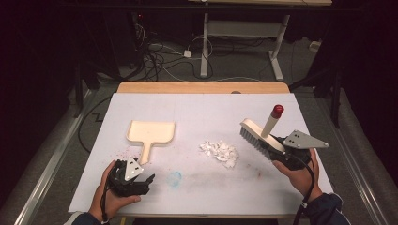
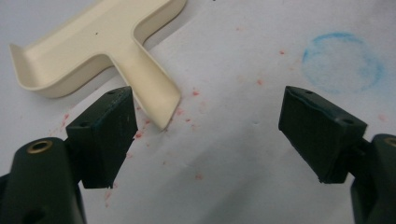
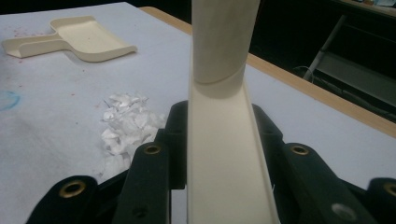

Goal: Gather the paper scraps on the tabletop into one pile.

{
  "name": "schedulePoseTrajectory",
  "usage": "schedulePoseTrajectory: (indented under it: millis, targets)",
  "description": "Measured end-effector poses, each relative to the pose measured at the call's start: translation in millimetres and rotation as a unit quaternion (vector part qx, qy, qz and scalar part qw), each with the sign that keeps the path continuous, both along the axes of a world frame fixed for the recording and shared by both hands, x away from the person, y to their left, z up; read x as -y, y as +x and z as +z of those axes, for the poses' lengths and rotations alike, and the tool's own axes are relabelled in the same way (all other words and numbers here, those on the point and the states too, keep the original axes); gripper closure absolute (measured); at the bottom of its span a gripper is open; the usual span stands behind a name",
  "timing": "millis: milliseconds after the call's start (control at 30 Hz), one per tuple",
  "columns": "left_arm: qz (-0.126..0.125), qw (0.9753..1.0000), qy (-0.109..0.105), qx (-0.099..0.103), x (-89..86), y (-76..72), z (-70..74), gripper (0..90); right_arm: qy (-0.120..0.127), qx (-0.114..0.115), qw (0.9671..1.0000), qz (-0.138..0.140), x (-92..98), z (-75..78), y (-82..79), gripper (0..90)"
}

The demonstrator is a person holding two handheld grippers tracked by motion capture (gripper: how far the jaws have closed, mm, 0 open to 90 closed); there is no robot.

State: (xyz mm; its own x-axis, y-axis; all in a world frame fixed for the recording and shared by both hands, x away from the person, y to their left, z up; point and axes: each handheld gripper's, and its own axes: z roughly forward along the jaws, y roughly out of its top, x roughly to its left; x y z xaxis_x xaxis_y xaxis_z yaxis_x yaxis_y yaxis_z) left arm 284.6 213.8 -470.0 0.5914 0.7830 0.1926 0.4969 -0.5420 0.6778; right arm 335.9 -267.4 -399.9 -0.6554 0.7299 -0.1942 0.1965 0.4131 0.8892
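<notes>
A cream dustpan (image 1: 149, 134) lies flat on the white table cover, handle toward the near edge. My left gripper (image 1: 149, 180) rests just below that handle, open with nothing between its jaws; in the left gripper view the dustpan handle (image 2: 152, 84) ends beside the left jaw of this gripper (image 2: 212, 135). My right gripper (image 1: 273, 149) is shut on a cream hand brush (image 1: 259, 136) with a red-tipped handle, held above the table at the right. The brush body (image 3: 224, 140) runs up between the jaws. A pile of white paper scraps (image 1: 219, 152) sits between dustpan and brush.
A faint blue ring stain (image 1: 174, 178) and red specks mark the white cover (image 1: 197, 112). The wooden table edge (image 1: 202, 87) shows at the far side. Beyond it, cables and a white desk frame (image 1: 244, 42) stand on the floor.
</notes>
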Motion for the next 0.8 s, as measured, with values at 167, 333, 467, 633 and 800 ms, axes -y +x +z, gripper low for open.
schedulePoseTrajectory:
  millis: [167,333,467,633,800]
  targets:
    - [0.035,0.9991,-0.016,-0.016,-6.9,7.7,0.5,18.7,0.007,-0.005,0.9999,-0.006,5.1,-2.3,-6.7,67.4]
    - [0.060,0.9970,-0.033,-0.035,-8.3,21.3,0.6,18.7,0.007,-0.011,0.9998,-0.012,11.0,-6.3,-10.7,67.4]
    - [0.079,0.9944,-0.044,-0.055,-5.9,36.7,-1.7,18.7,0.010,-0.013,0.9996,-0.021,13.2,-7.9,-9.7,67.4]
    - [0.106,0.9895,-0.055,-0.081,-3.1,59.6,-8.2,19.8,0.010,-0.013,0.9997,-0.019,11.6,-9.0,-9.1,67.4]
    - [0.136,0.9839,-0.064,-0.097,-2.7,80.5,-14.2,22.5,0.010,-0.015,0.9997,-0.016,8.4,-10.3,-9.5,67.4]
